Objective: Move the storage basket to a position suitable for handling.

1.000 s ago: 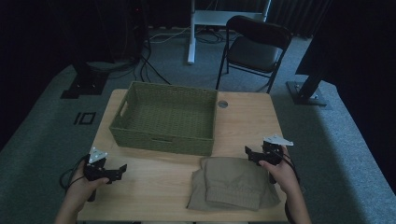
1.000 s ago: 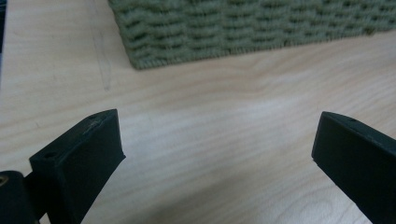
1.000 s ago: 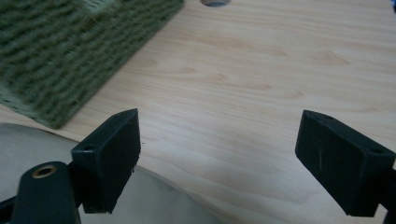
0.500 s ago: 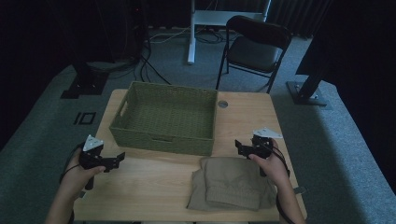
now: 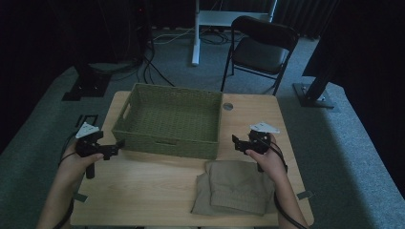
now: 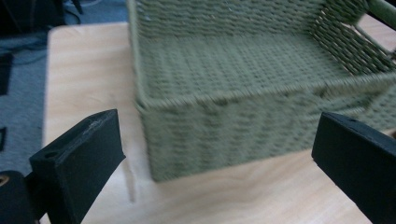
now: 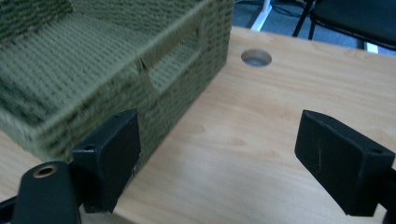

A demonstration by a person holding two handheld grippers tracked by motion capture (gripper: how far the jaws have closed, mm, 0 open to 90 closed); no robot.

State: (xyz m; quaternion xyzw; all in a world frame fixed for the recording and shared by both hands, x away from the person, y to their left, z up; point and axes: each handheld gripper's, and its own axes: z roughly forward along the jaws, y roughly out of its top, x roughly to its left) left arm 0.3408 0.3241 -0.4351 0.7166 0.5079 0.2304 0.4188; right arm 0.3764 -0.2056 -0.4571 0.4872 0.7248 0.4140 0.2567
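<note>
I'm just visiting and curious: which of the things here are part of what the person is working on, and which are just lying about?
In use:
- green woven basket, both grippers close to it
- left gripper, fingers open beside the basket's near left corner
- right gripper, fingers open by its right side
- folded tan cloth, likely next

Just lying about:
- black chair
- floor cables

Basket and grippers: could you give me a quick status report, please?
Left gripper open, at basket left front corner. Right gripper open, beside basket's right side, nothing held. Basket empty, on table. Folded cloth beside right hand, untouched.
</note>
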